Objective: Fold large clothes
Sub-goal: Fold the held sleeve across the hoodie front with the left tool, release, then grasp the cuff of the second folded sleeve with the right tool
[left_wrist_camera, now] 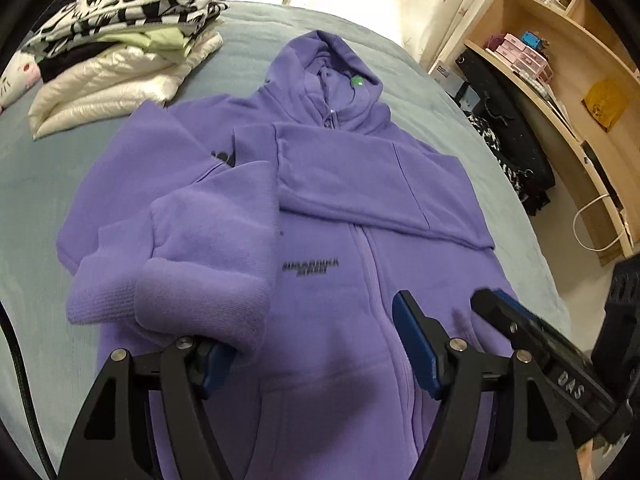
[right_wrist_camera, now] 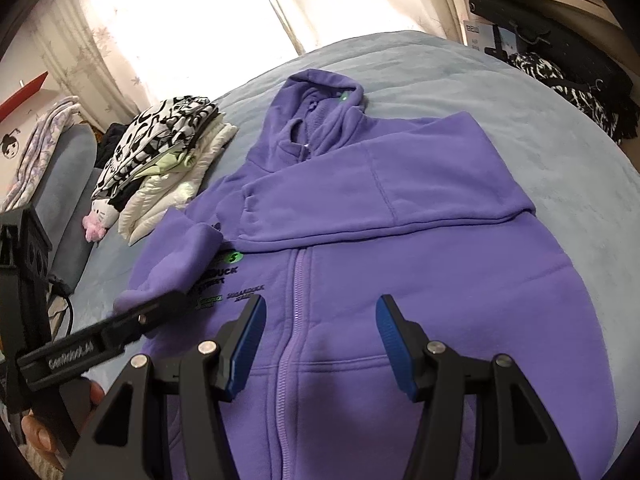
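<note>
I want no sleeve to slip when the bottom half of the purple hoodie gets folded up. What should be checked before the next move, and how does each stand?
1. Left gripper open, nothing pinched: ok; its cuff drapes over one finger.
2. Right gripper open over the zipper: ok.
3. Right sleeve laid flat across the chest: ok.
4. Left sleeve flat: not ok, bunched.
5. Hoodie's hem reachable: cannot tell, out of view.
6. Folded pile apart from the hoodie: ok.
</note>
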A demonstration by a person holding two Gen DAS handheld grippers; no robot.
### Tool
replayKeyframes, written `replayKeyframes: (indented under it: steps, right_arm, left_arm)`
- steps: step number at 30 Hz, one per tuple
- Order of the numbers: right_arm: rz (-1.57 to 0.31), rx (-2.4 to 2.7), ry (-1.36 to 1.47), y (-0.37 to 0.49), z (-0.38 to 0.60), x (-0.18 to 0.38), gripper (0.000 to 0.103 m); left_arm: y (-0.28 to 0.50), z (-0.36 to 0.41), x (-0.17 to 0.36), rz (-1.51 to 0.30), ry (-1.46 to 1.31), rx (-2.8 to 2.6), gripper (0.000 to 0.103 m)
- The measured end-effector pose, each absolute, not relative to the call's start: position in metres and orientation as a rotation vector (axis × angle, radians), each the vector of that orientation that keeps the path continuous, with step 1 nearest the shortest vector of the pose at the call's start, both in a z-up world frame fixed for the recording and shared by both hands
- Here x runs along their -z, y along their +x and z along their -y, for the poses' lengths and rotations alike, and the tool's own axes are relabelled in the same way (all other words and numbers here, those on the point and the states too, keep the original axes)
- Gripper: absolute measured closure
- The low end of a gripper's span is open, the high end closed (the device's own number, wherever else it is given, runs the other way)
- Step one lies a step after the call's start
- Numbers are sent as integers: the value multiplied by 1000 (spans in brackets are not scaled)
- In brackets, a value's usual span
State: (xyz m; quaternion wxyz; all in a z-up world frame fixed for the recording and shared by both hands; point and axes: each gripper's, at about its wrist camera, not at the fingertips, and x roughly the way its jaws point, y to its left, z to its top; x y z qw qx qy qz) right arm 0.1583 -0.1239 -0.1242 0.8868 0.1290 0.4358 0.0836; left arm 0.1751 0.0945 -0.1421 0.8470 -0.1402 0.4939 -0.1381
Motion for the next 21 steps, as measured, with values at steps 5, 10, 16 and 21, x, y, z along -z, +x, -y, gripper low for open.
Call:
replayKeyframes:
  steps: [5,10,16,21]
  right_arm:
    - [-911,-205,240,155,112,122,46]
    - [-932,-265,206,153,93,122,46]
    - [-980,-362,155,152,59,125,46]
    - [-1002,-421,100,152,34,126,45]
  left_arm:
    - [157,-109,149,-1065,-324,313,31]
    - [143,-119,156,-1076,-344,356,31]
    - [129,-128,166,-1082,-364,374,29]
    - [117,-145,164,-1067,-386,379,29]
